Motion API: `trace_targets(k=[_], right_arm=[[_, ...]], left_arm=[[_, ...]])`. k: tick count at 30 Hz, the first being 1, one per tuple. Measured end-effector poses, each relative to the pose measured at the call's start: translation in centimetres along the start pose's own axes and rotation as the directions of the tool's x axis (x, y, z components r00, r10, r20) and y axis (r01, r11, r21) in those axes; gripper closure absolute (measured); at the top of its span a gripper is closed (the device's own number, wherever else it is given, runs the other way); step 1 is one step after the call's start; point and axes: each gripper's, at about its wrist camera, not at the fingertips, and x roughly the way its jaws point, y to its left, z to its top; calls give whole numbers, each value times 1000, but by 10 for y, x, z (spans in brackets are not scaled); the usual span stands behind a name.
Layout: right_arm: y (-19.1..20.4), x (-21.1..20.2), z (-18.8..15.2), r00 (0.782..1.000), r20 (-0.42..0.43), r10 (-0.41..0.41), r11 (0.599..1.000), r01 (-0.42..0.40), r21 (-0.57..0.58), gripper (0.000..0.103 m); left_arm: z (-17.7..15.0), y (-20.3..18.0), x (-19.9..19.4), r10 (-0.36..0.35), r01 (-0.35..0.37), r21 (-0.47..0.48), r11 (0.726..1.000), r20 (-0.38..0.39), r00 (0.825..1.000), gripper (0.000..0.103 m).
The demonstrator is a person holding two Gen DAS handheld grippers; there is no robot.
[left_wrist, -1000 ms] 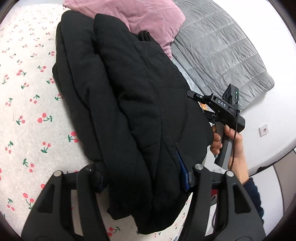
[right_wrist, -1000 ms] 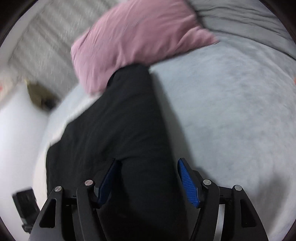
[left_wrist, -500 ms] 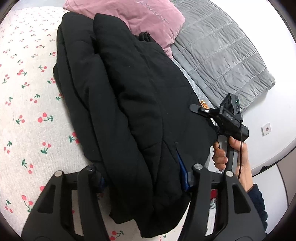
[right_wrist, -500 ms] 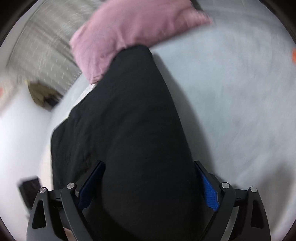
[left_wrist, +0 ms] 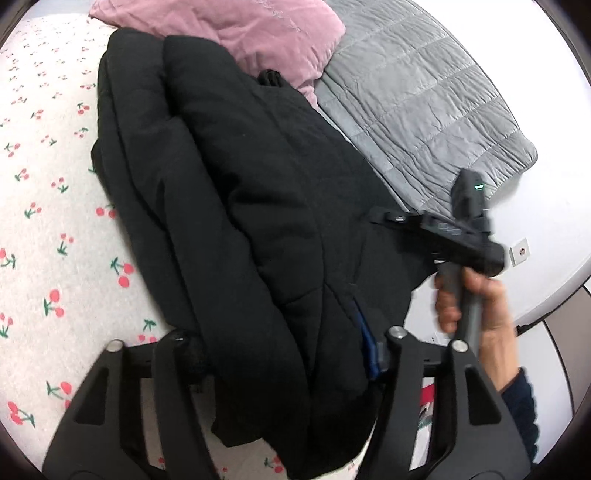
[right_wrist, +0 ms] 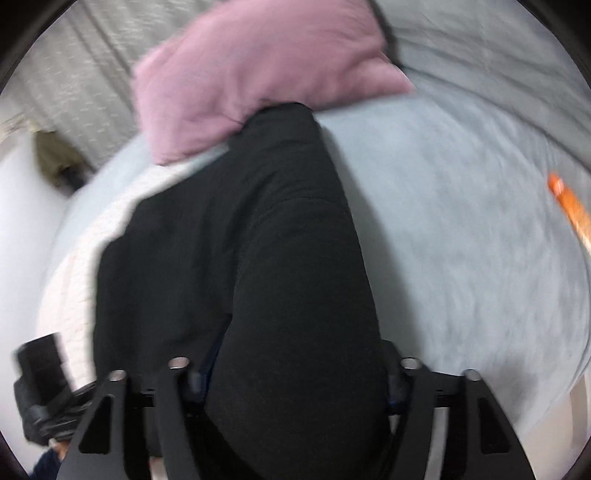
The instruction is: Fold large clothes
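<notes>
Cherry-printed white bedding, nubbly in weave, covers the bed under my left claw. Its two black fingers stand wide apart, and the thick hem of the black padded coat fills the gap between them; one blue pad presses against the cloth, the other is buried in it, so I cannot tell whether I am truly pinching or only straddling the fold. The coat is soft, matte and quilted, doubled lengthwise into a long puffy bundle with rounded ridges, running away from me toward the pillow.

My right claw also stands spread wide, with the same bulky black roll bulging up between its fingers and hiding the pads. From the left view that tool's grey handle sits in my right hand at the coat's near right edge.

Beyond the coat's far end lies a plump mauve pillow of brushed fabric, touching the garment. Beside it spreads a grey quilted blanket stitched in rectangular panels, creased and faintly shiny. A blurred orange stick-like object lies on pale blue fleece sheeting to the right.
</notes>
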Motion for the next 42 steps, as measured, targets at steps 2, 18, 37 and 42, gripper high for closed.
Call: trace_targets(k=[2, 18, 37, 42], right_arm=[[-4, 0, -5, 998, 52, -18, 999, 17, 35, 22], [174, -161, -196, 914, 397, -84, 993, 108, -39, 18], [288, -235, -316, 857, 469, -211, 972, 237, 4, 0], [291, -244, -320, 847, 482, -224, 969, 247, 16, 0]], left_arm=[[2, 3, -9, -3, 3, -22, 1000, -25, 1000, 35], [-91, -73, -189, 352, -381, 243, 892, 157, 923, 11], [-156, -104, -300, 432, -543, 313, 779, 359, 827, 1], [-155, -105, -304, 407, -524, 321, 789, 367, 837, 1]])
